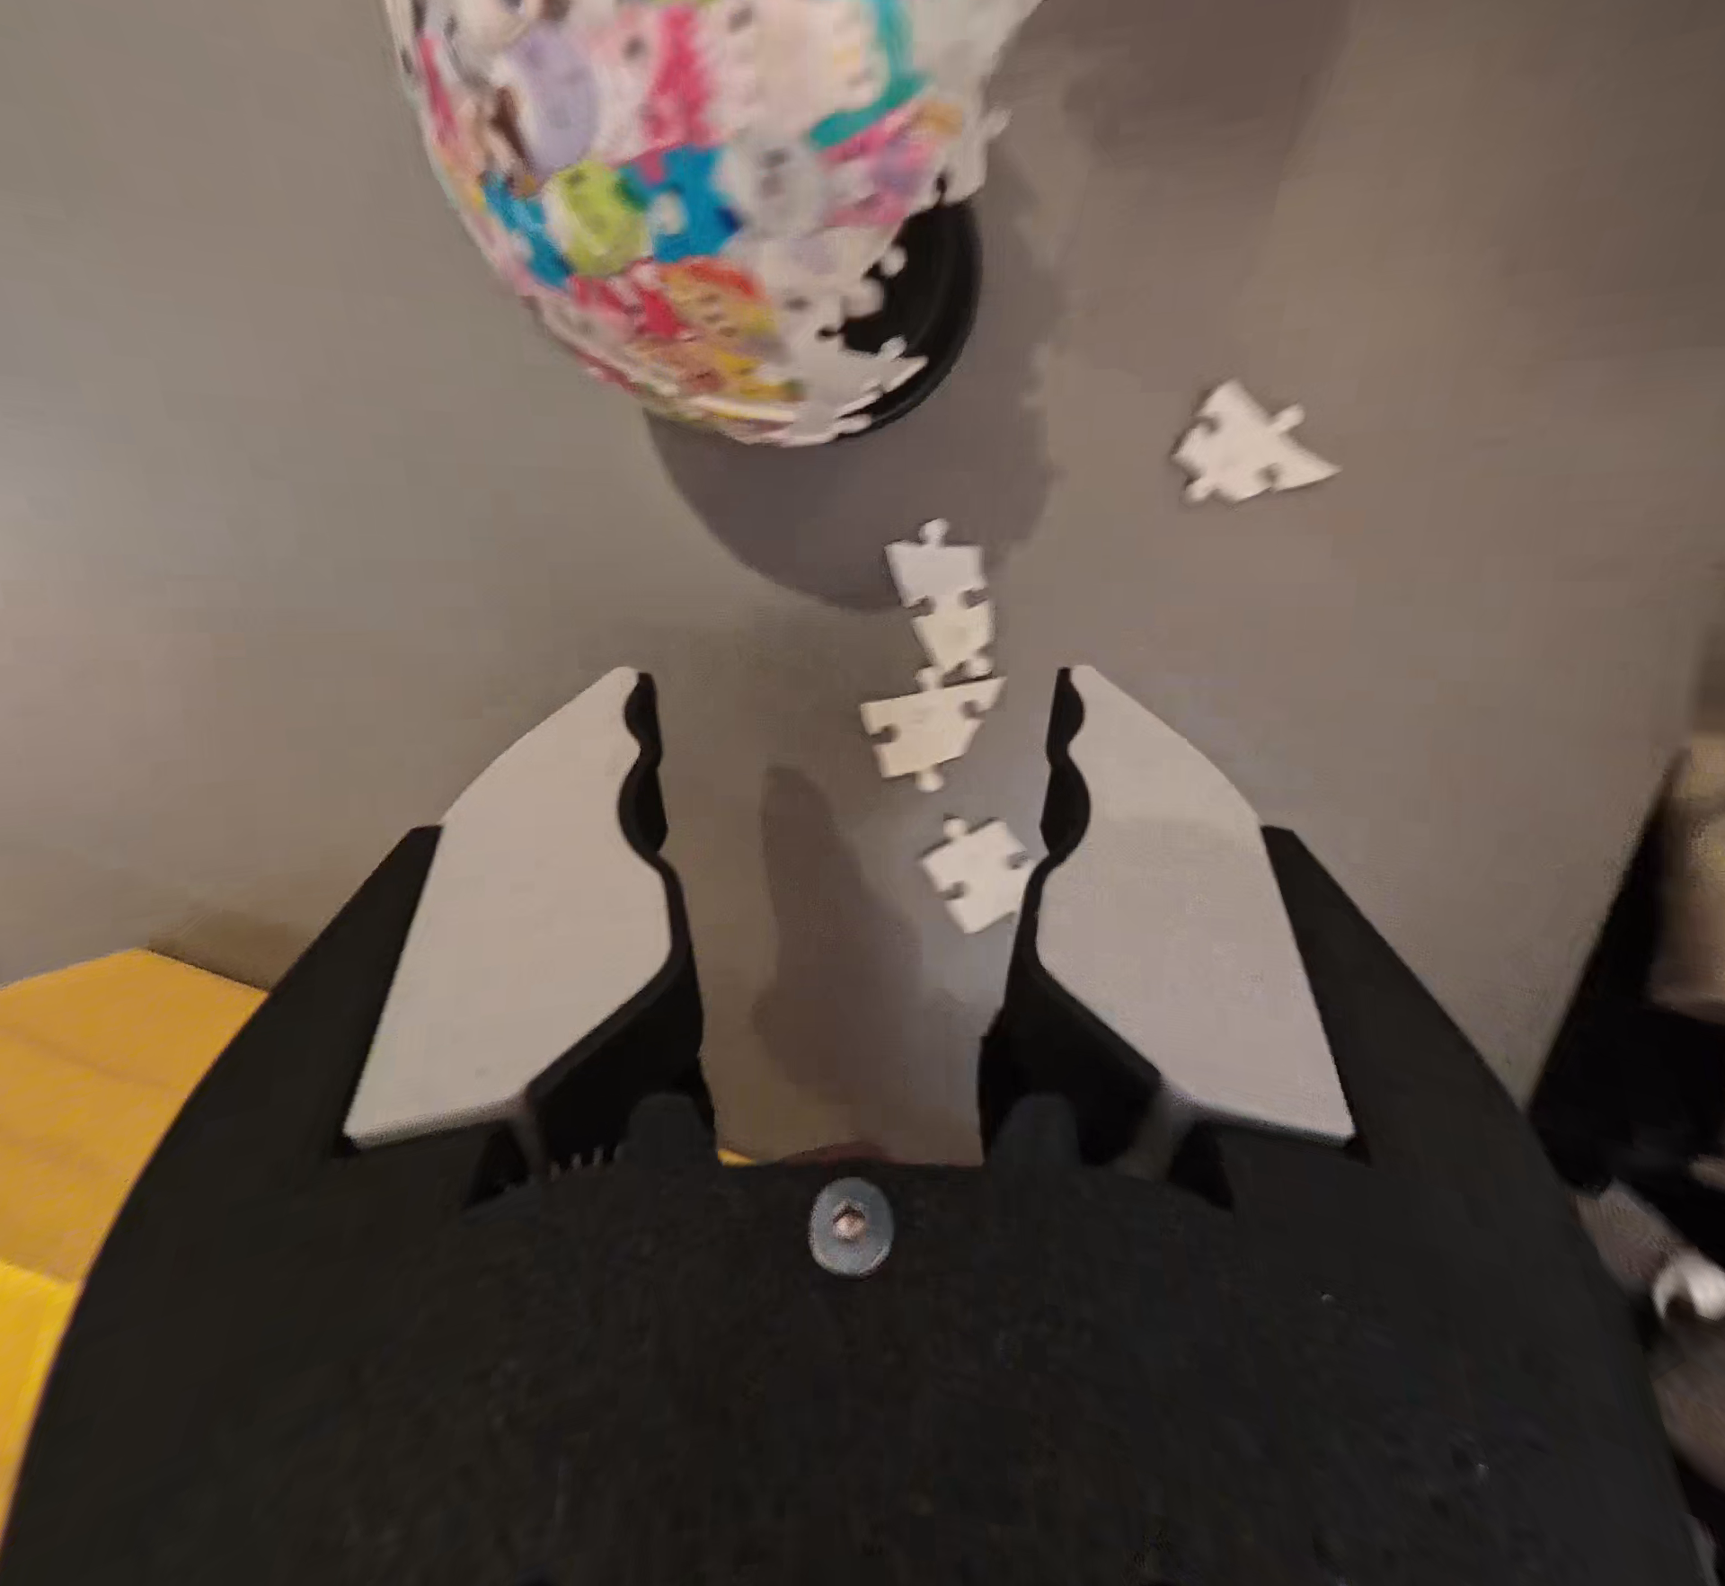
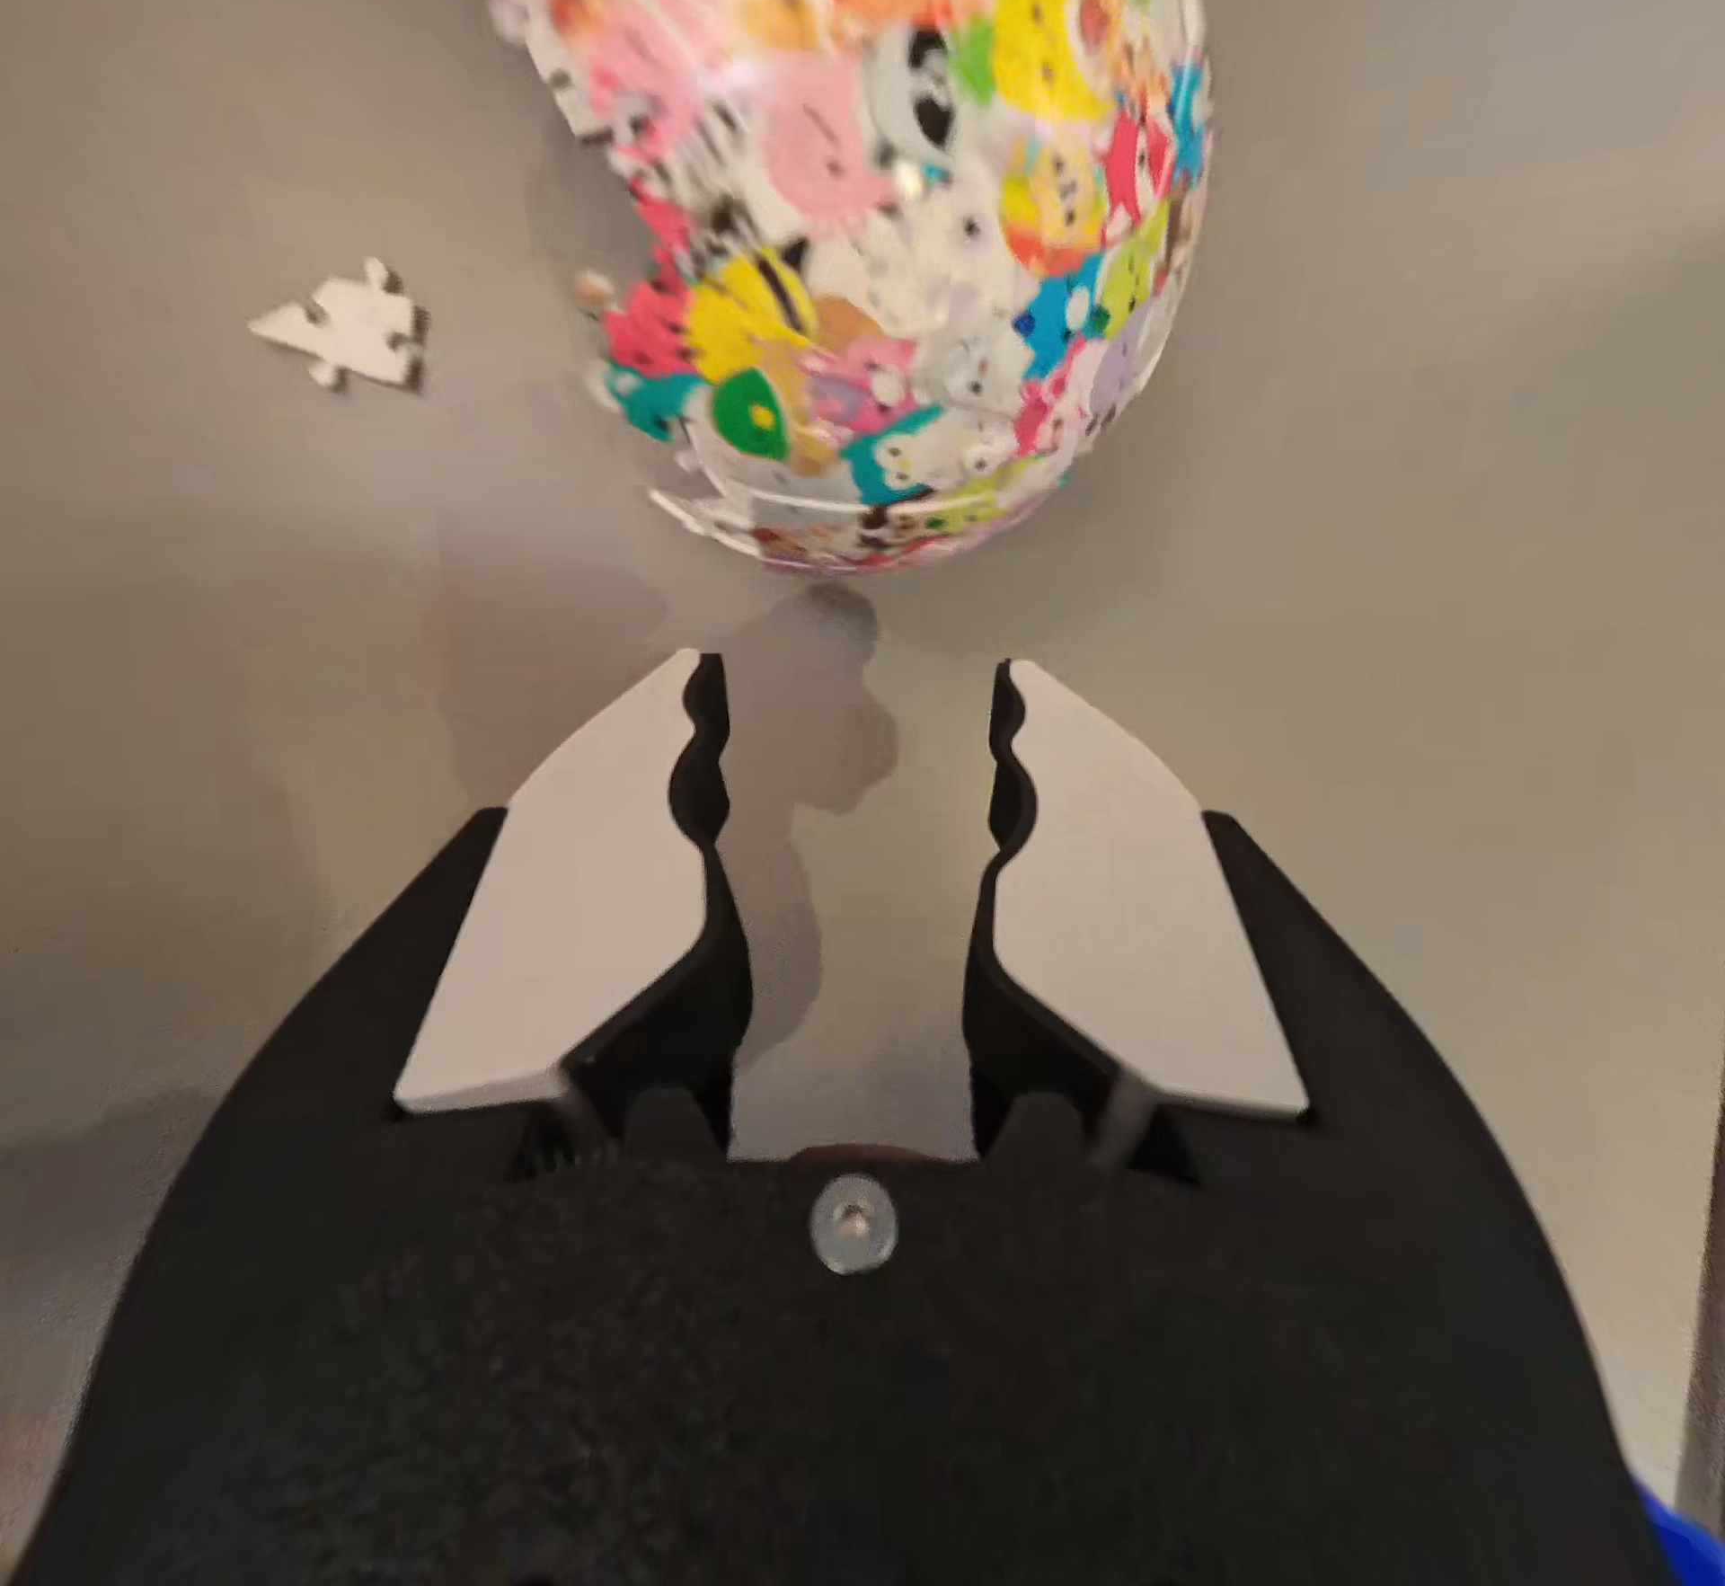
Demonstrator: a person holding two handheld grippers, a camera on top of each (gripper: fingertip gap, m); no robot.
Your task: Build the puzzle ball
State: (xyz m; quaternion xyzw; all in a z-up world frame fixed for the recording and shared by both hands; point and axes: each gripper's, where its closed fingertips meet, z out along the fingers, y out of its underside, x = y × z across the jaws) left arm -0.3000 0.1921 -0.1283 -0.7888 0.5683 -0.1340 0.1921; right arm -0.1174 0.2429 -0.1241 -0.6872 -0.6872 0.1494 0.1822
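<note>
Grey table (image 1: 280, 514), matte, bare around the work. Puzzle ball (image 1: 672, 141), part-built and blurred, sits mid-table on a black stand (image 1: 933, 299). Loose white pieces (image 1: 943, 673) lie just beside it. Left tongs (image 1: 854, 682) and right tongs (image 2: 859, 664) both gape, empty.

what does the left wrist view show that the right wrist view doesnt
Only the left wrist view shows the ball's unfinished gap with the black stand behind it, and a trail of loose white pieces near the open left gripper. Only the right wrist view shows the open right gripper. Both show the puzzle ball and one pointed white piece lying apart on the grey table.
</note>
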